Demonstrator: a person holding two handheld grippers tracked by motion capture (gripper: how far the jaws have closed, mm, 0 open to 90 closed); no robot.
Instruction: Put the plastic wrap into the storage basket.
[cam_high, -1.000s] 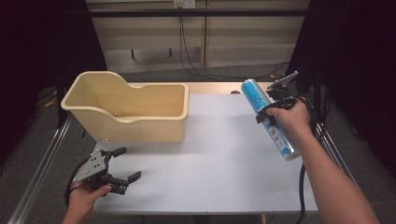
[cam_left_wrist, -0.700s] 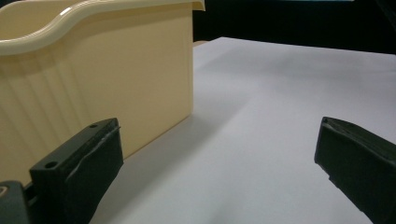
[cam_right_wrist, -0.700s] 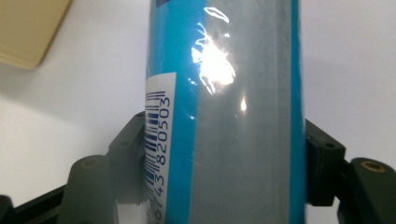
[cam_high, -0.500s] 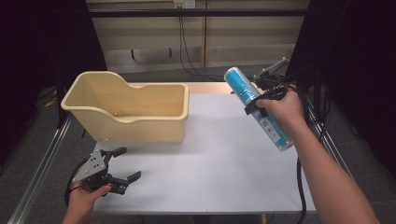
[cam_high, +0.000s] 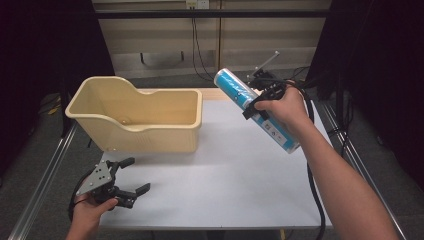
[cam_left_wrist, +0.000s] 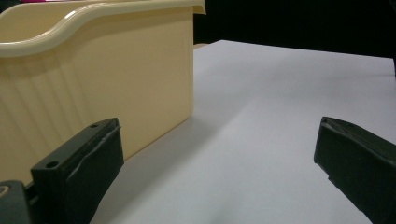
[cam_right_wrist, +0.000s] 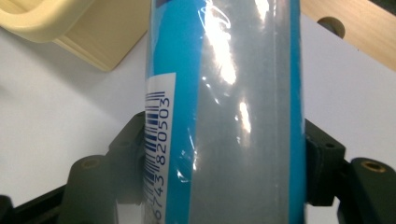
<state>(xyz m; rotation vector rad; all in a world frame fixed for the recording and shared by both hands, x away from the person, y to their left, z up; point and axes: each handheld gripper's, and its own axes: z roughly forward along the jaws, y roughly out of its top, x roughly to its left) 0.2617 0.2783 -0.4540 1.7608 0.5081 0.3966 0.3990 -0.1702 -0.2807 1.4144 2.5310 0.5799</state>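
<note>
Blue tube (cam_high: 255, 109), clamped at mid-length in right gripper (cam_high: 260, 98) and held tilted in the air right of cream bin (cam_high: 150, 131): carry over the rim before lowering; left gripper (cam_high: 131, 181), jaws apart, idle at near table (cam_high: 240, 175) edge

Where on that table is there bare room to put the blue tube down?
The white table lies bare from the bin across to its right edge, and along the front beside the left gripper. The bin crowds the back left. The right gripper holds the tube above the table.
</note>
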